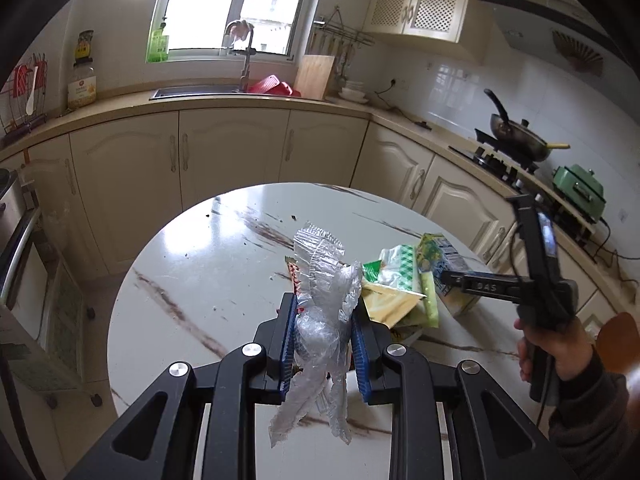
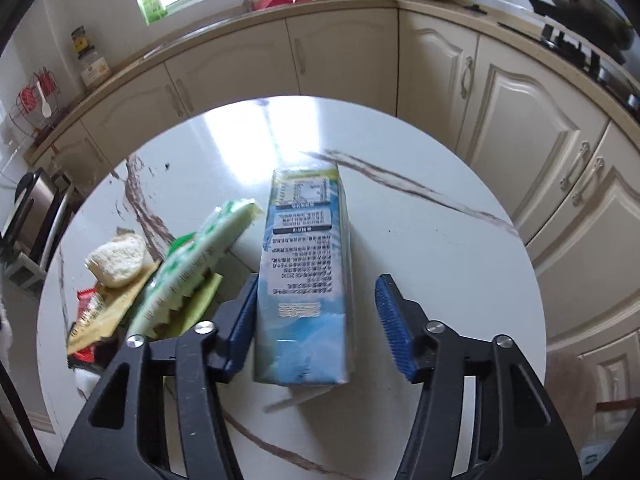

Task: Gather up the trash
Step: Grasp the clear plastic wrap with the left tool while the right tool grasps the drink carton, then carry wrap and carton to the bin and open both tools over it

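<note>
My left gripper (image 1: 324, 320) is shut on a crumpled clear plastic wrapper (image 1: 320, 312) and holds it above the round marble table (image 1: 192, 264). A heap of trash lies to the right: a green-and-white wrapper (image 1: 398, 268), a yellow packet (image 1: 390, 306) and a blue-green carton (image 1: 448, 264). My right gripper (image 1: 446, 276) reaches the carton from the right. In the right wrist view my right gripper (image 2: 316, 312) is open around the lying carton (image 2: 306, 276); the left pad touches it, the right pad stands apart. The green wrapper (image 2: 192, 264), a white crumpled lump (image 2: 116, 260) and red wrapper (image 2: 90, 308) lie to the left.
Cream kitchen cabinets (image 1: 232, 152) curve behind the table. A sink with tap (image 1: 244, 76) is under the window. A stove with a wok (image 1: 520, 140) and a green appliance (image 1: 580, 192) stand on the right counter. A steel appliance (image 1: 12, 208) is at far left.
</note>
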`<state>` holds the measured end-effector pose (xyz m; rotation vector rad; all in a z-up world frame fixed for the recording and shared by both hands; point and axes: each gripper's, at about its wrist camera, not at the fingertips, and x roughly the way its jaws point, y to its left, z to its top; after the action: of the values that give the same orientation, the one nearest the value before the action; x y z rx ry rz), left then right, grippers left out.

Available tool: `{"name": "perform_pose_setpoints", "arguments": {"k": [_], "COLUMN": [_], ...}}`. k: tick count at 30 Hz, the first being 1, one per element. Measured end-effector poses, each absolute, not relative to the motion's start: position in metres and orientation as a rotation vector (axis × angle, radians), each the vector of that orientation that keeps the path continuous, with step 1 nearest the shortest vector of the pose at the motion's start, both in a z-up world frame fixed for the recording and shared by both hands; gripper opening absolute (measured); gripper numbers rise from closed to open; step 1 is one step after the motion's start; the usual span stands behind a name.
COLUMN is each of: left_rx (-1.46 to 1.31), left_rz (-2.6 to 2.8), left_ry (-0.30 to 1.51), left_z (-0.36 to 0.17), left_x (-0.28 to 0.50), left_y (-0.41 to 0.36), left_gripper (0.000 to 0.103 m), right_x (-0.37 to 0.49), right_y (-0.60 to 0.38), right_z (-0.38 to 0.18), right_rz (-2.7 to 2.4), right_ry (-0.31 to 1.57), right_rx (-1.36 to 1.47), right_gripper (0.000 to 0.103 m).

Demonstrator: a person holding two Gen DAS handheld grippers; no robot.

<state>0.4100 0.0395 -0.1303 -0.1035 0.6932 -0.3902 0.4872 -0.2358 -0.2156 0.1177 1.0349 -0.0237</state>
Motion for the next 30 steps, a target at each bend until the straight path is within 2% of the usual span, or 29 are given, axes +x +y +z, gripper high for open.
{"name": "perform_pose_setpoints", "arguments": {"k": [1,2,3,11,16,24,30], "left_rx": [-0.112,-0.116,-0.12,-0.175,-0.214,-0.293,-0.395], "left_rz": [-0.392,-0.393,-0.394,-0.379,-0.311,-0.074,0.144], "left_ry": [0.691,0.691,0.693,0.664,0.629,0.634,0.712], "left_z": [-0.129,-0.127,-0.126,-0.115,-0.114,-0.145,-0.189], "left_x": [0.403,0.397,0.391,0.324,0.264,0.134,0.056], "left_y": [0.042,0.045,0.047,0.091,0.129,0.229,0.312], "left_gripper": [0.022,0.022,0.022,0.022,0.022,0.022,0.022], "right_x": [0.489,0.49,0.491,0.441,0.391,0.313,0.279], "right_y": [-0.237,-0.237,-0.238,-0.245,-0.208,-0.059,0.079], "right_z": [-0.219,-0.225,-0.227,-0.186,-0.146,-0.121,-0.153], "right_rz": [-0.023,-0.03,-0.03,0.032,0.166,0.559,0.807], "right_ry": [1.048,1.053,1.053,0.878,0.803,0.791,0.87], "right_rx": [0.108,0.09,0.084,0.186,0.179,0.101,-0.013], "right_gripper": [0.051,0.041,0.037,0.036,0.036,0.036,0.036]}}
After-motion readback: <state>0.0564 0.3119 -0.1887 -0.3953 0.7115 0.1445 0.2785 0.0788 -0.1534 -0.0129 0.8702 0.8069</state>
